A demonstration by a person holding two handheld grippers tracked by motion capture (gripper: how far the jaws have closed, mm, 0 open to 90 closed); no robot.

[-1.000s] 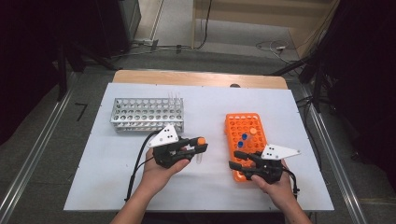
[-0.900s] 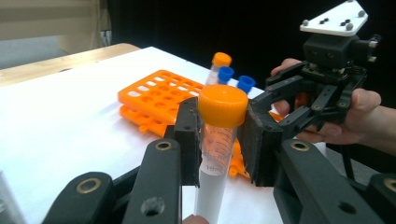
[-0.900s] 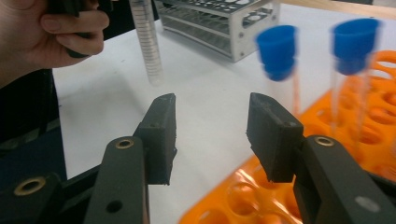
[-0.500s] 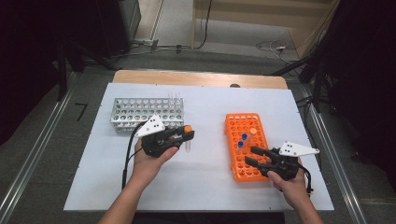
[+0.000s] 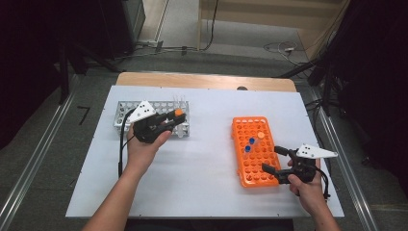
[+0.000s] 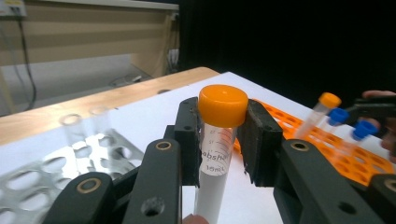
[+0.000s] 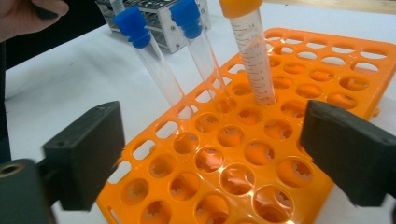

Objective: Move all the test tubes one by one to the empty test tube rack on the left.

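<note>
A: Fingers [image 6: 191, 135] of left gripper [image 5: 166, 124] clamped on orange-capped tube [image 6: 219, 140], just under its cap; tube upright, carried above near edge of metal rack [image 5: 153, 115]

B: Right gripper [image 5: 276, 161]?

A: Jaws spread wide, just been opening, nothing between them; poised at near right edge of orange rack [image 5: 254, 151], not touching any tube

B: Contents of orange rack?

A: Three tubes standing in far half: two blue-capped tubes [image 7: 154, 65], both leaning, plus second orange-capped tube [image 7: 252, 51] seated beside them; remaining holes vacant

B: Contents of metal rack?

A: A few clear uncapped tubes [image 5: 180, 100] at far right corner; most holes vacant

B: Progress, as a judgement?

A: Looks like sorting of tubes between two racks, partly done; three seated in orange rack, one in transit in left gripper

B: Left to do?

A: Likely: align held tube over a free hole in metal rack, lower, release; cannot tell how many further tubes still to transfer
</note>
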